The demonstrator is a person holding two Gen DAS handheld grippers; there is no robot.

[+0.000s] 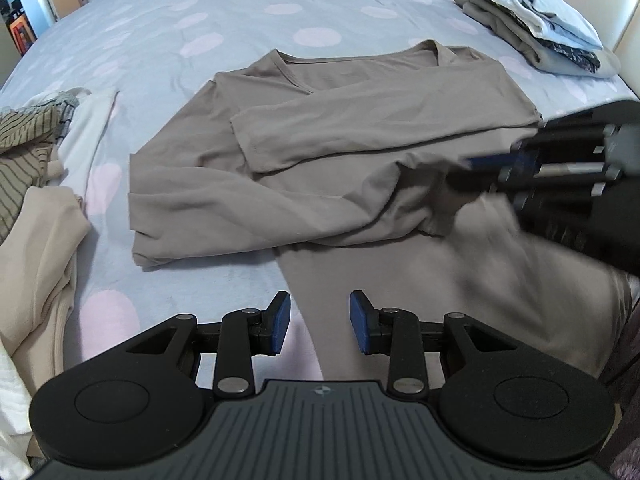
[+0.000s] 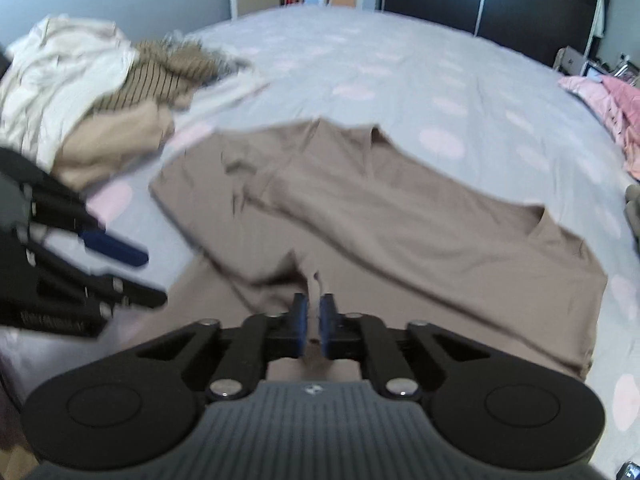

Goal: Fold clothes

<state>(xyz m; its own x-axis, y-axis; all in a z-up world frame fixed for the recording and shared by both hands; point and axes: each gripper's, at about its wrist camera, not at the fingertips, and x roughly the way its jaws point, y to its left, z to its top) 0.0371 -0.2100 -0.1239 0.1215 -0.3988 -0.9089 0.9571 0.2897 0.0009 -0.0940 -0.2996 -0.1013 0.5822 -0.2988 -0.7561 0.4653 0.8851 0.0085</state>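
Observation:
A taupe long-sleeved V-neck top (image 1: 320,152) lies on the bed with a sleeve folded across its chest; it also shows in the right wrist view (image 2: 400,220). My left gripper (image 1: 319,320) is open and empty, low over the near part of the top. My right gripper (image 2: 314,312) is shut on a pinch of the top's fabric at its near edge, lifting a fold. The right gripper appears blurred in the left wrist view (image 1: 500,164); the left gripper appears at the left of the right wrist view (image 2: 120,264).
The bed has a blue-grey sheet with pink dots (image 1: 200,20). A heap of unfolded clothes, striped and cream (image 1: 36,168), lies at the left. A stack of folded clothes (image 1: 540,28) sits at the far right. Pink garments (image 2: 616,104) lie at the bed's far edge.

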